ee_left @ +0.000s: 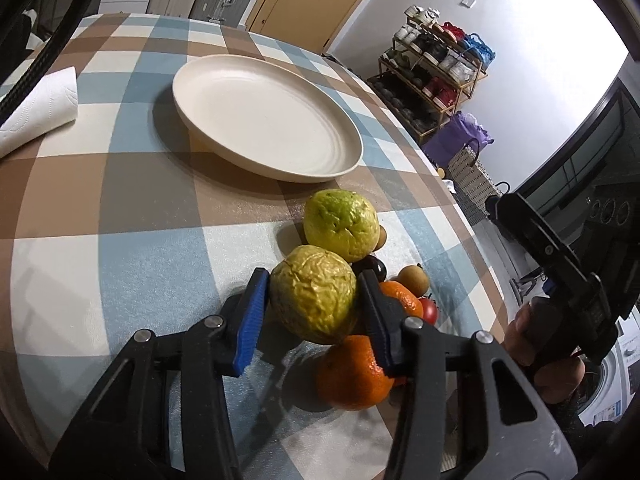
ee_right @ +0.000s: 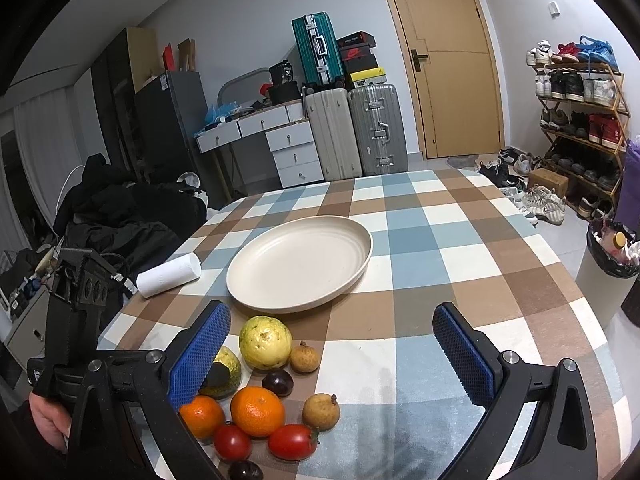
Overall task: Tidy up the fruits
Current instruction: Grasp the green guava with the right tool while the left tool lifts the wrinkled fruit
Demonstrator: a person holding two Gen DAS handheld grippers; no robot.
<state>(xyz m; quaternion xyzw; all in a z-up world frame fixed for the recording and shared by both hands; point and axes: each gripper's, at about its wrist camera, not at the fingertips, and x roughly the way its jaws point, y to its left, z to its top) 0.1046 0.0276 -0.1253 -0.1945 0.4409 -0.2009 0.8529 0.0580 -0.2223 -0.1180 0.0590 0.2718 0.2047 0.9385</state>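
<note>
**Left fingers clamp a guava; right fingers gape**

The left gripper [ee_left: 312,300] pinches a wrinkled yellow-green guava [ee_left: 314,298] between its blue pads, at the near edge of the fruit cluster on the checked tablecloth [ee_left: 120,200]. A smoother green guava [ee_left: 342,224] sits just behind it, near the empty cream round plate [ee_left: 264,116]. The right gripper [ee_right: 332,344] hangs above the oranges and tomatoes, fingers spread wide, gripping nothing.

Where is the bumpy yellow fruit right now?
In the left wrist view the wrinkled guava sits between the left gripper's blue pads, just in front of the smoother guava and beside an orange.
</note>
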